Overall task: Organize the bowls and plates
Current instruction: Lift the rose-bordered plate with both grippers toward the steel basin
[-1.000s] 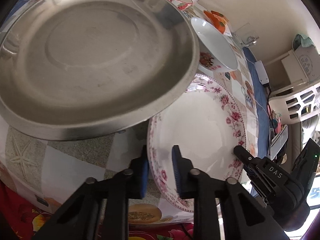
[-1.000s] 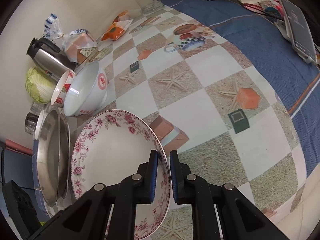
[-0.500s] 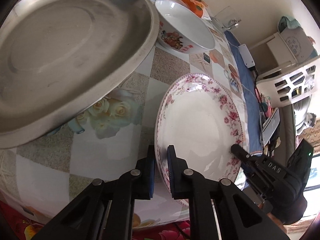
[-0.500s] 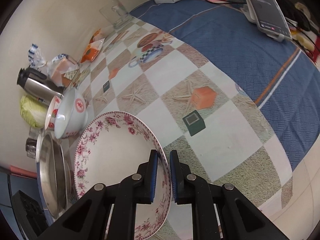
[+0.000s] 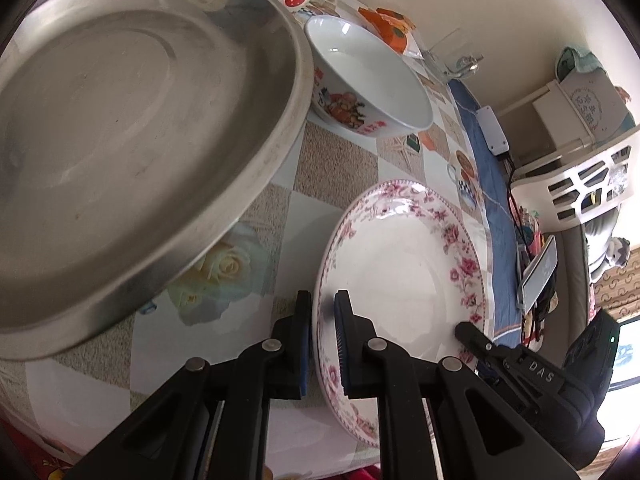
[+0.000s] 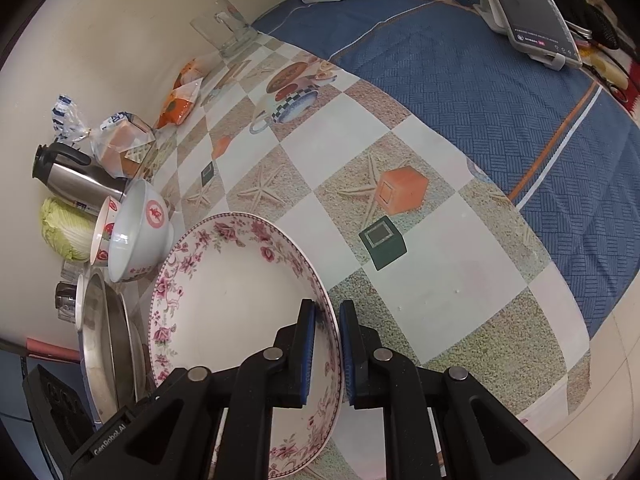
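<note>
A steel kettle [image 6: 76,178] lies beside a cabbage [image 6: 66,232] (by the wall), phone [image 6: 532,8] well apart.

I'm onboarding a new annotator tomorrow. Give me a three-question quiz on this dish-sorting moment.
1. True or false: both claws grip the rim of the floral plate.
2. What lies nearest the metal tray? A) white bowl B) kettle C) phone
3. Fill in: the left claw and right claw hold the plate on ___ sides.

Key: 1 true; 2 A; 3 opposite
</note>
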